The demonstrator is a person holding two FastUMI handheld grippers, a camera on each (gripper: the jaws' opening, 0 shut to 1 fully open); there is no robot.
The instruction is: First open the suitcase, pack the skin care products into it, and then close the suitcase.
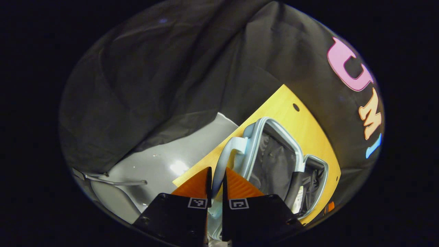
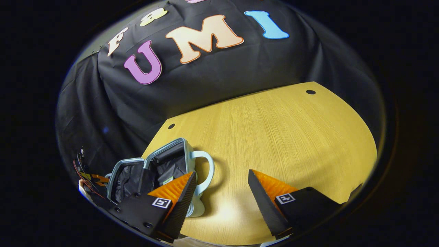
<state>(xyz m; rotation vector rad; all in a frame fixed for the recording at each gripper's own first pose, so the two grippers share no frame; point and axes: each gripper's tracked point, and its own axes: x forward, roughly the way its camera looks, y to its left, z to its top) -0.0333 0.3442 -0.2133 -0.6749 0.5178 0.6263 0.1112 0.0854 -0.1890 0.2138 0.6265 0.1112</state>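
Note:
The light blue suitcase [image 1: 260,127] lies open on the wooden table [image 1: 305,127], its dark lining [image 1: 274,161] showing. Its handle [image 1: 236,144] points towards my left gripper [image 1: 217,171], whose fingers are drawn together to a thin slit. I see the handle through that slit but cannot see the fingers touching it. In the right gripper view the suitcase [image 2: 137,161] sits at the table's left-back corner and its handle [image 2: 207,169] stands free. My right gripper [image 2: 221,176] hangs open, wide and empty, with one finger [image 2: 175,190] over the suitcase's near edge. A small pale tag [image 2: 168,180] lies inside.
Broad bare tabletop [image 2: 274,137] stretches right of the suitcase, with round holes [image 2: 310,92] near its back corners. Grey floor [image 1: 164,161] with a cable [image 1: 116,181] lies beyond the table edge. Wires and a small orange object [image 2: 90,178] sit past the suitcase.

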